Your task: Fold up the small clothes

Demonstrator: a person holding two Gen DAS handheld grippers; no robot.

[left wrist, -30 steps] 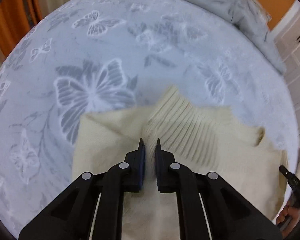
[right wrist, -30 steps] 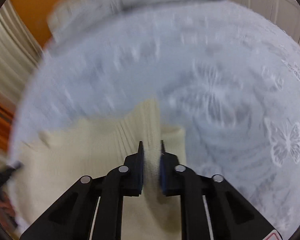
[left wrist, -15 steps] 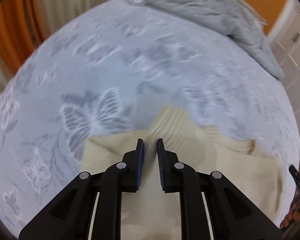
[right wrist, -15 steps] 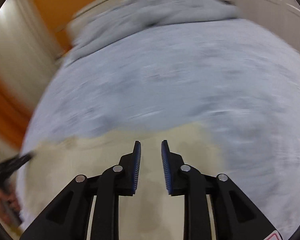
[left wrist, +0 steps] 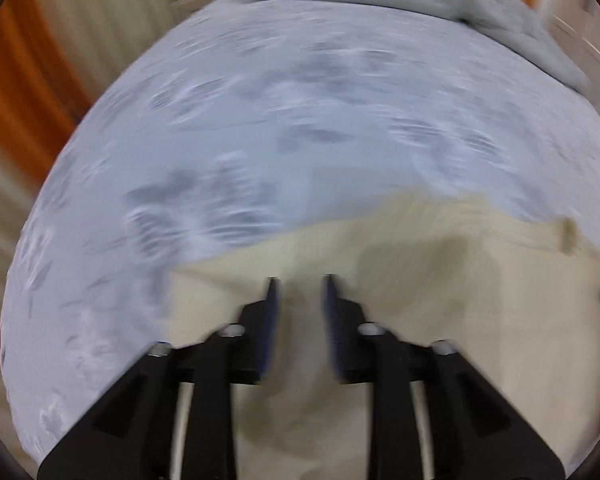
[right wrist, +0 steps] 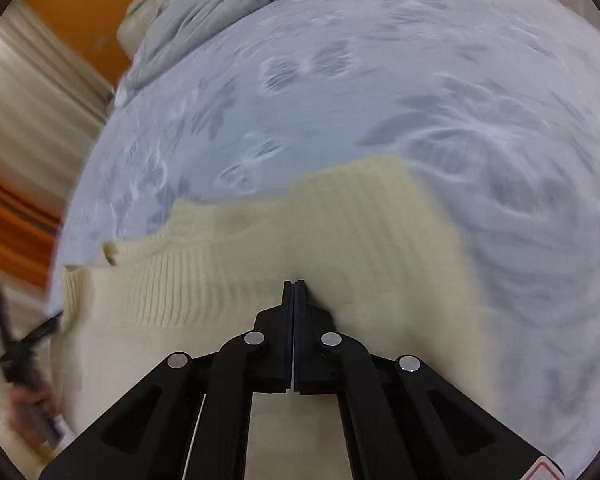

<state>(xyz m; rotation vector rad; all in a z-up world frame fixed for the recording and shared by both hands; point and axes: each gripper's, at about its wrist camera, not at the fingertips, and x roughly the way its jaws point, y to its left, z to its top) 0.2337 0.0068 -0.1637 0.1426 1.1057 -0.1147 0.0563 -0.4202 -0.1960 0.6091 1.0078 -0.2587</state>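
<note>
A cream ribbed knit garment (right wrist: 340, 240) lies flat on the pale blue butterfly-print bedspread (right wrist: 420, 92). It also shows in the left wrist view (left wrist: 440, 264), blurred. My left gripper (left wrist: 299, 280) is open and empty, its fingers just above the garment's near left part. My right gripper (right wrist: 295, 283) is shut with its tips against the garment's middle; I cannot tell whether any cloth is pinched between them. The left gripper and the hand holding it show at the left edge of the right wrist view (right wrist: 24, 344).
A crumpled grey duvet (left wrist: 420, 4) lies at the far end of the bed, also in the right wrist view (right wrist: 228, 4). Cream curtains and an orange wall (right wrist: 72, 8) stand beyond the bed's left side.
Both grippers let go of the ribbed part they held up, and it now lies flat. The left gripper has opened wider. The right gripper opened, then shut over the garment.
</note>
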